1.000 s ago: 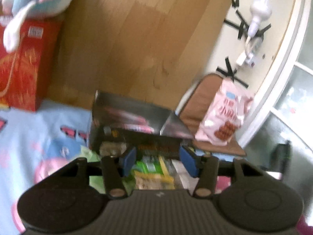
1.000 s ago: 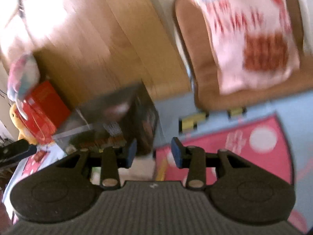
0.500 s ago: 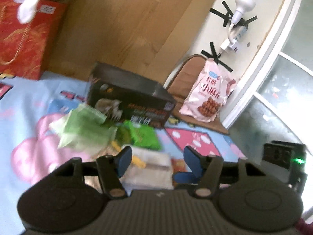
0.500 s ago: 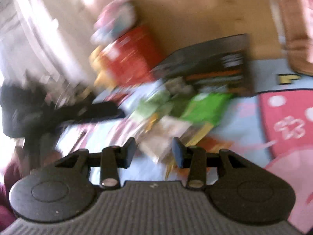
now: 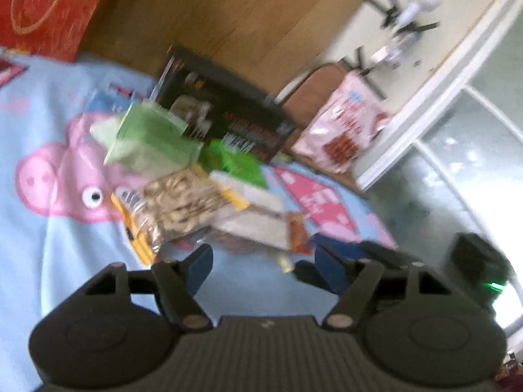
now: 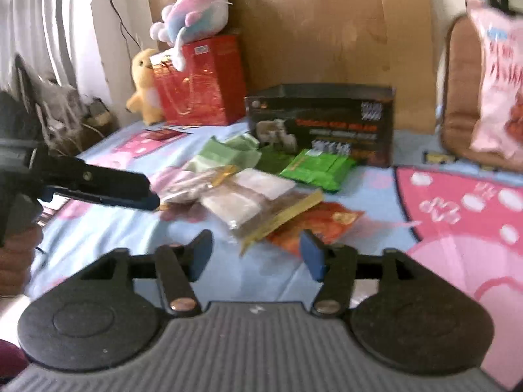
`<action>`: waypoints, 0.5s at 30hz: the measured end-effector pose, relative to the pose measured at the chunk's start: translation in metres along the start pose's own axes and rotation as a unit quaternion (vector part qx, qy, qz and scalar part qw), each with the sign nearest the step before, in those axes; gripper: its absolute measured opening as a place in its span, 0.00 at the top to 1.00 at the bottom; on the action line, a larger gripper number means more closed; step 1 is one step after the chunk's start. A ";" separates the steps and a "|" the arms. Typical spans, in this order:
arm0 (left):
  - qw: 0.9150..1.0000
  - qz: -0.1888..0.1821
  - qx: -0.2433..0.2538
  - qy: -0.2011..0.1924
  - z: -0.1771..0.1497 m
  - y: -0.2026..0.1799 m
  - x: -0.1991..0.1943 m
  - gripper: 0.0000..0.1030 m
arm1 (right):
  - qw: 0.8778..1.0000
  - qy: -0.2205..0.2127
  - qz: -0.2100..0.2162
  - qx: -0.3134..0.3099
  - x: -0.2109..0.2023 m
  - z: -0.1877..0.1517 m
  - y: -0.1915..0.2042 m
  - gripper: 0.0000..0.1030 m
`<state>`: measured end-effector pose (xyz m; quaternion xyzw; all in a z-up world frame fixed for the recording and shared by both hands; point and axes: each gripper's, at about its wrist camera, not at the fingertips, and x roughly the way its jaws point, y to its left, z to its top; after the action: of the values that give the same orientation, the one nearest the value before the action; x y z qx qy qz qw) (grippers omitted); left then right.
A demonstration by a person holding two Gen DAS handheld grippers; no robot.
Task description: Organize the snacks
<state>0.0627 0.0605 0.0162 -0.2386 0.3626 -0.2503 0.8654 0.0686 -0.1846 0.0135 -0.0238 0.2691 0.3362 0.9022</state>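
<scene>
Blue cartoon-print bedding (image 6: 108, 228) with pink pig figures covers the surface, backed by a wooden headboard (image 6: 327, 32). At its far edge stands a black box (image 6: 322, 124), upright against the headboard. Just in front of it lies a loose heap of snacks: a pale green packet (image 6: 225, 152) on the left, a bright green packet (image 6: 318, 168) touching the foot of the box, a clear bag of nuts with a yellow edge (image 5: 178, 207), a whitish packet (image 6: 248, 196) in the middle, and an orange packet (image 6: 313, 225) nearest. Far right, a pink snack bag (image 6: 497, 98) leans on a brown cushion (image 6: 457, 98). Far left, a red gift bag (image 6: 202, 85) carries a pastel plush toy (image 6: 193, 9), with a yellow plush (image 6: 143, 88) beside it.

Left gripper (image 5: 261, 261) hovers near the heap, its jaws spread wide and holding nothing. Right gripper (image 6: 256, 251) hangs just short of the orange packet, jaws also wide apart and empty.
</scene>
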 end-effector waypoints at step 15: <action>0.999 0.016 -0.029 -0.002 0.036 0.013 0.041 0.28 | 0.994 0.027 -0.049 -0.091 0.039 0.004 0.026 0.28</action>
<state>0.1179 0.0537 0.0096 -0.2584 0.3720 -0.2250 0.8627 0.0786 -0.1401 0.0005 -0.1278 0.2599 0.3140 0.9042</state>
